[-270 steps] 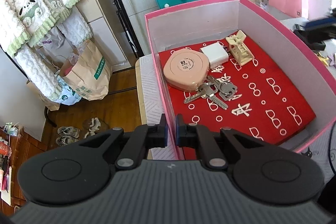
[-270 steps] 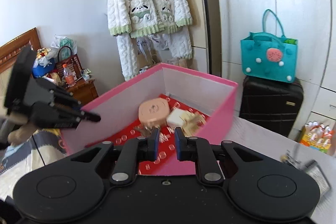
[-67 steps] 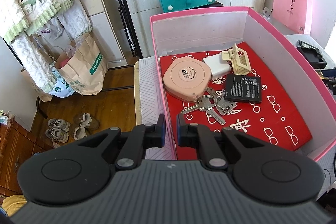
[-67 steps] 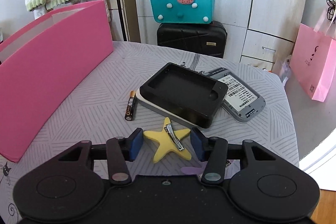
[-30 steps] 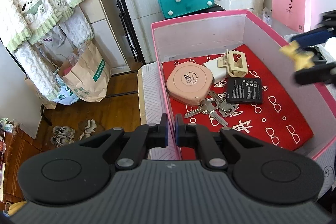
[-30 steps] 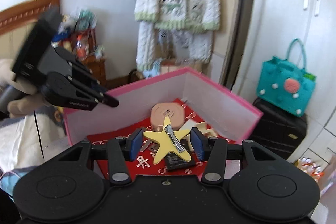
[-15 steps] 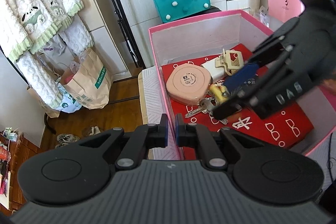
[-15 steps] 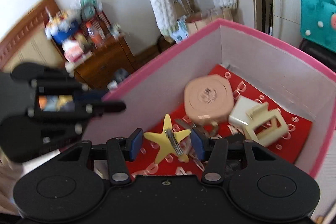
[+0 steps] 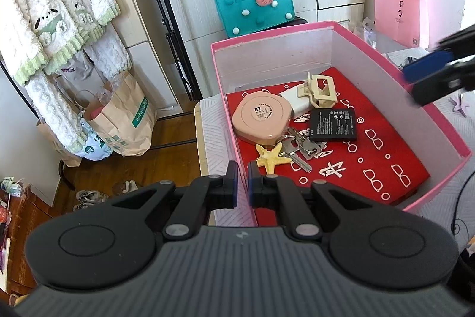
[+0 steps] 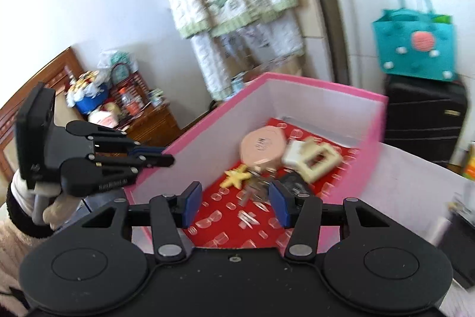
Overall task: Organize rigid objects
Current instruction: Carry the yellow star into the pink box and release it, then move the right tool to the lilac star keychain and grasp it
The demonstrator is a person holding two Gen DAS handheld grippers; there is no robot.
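Observation:
The pink box (image 9: 386, 61) with a red patterned floor holds a pink round case (image 9: 261, 121), a white charger (image 9: 292, 103), a cream claw clip (image 9: 319, 91), a black battery (image 9: 332, 125), keys (image 9: 299, 147) and a yellow star hair clip (image 9: 273, 156). The star lies flat beside the keys, near the box's left wall. My left gripper (image 9: 243, 186) is shut on that wall's rim. My right gripper (image 10: 234, 204) hangs open and empty above the box's near side. From the left wrist view the right gripper (image 9: 430, 77) shows at the right edge, over the box's right wall.
A teal bag (image 9: 252, 8) sits on a black suitcase (image 10: 424, 121) behind the box. A pink paper bag (image 9: 397, 14) stands at the far right. Brown paper bags (image 9: 118, 121) and shoes lie on the wooden floor at left, under hanging clothes.
The right gripper has let go of the star clip, which now lies on the box floor by the keys. That gripper has drawn back out toward the box's right wall. The left gripper keeps still.

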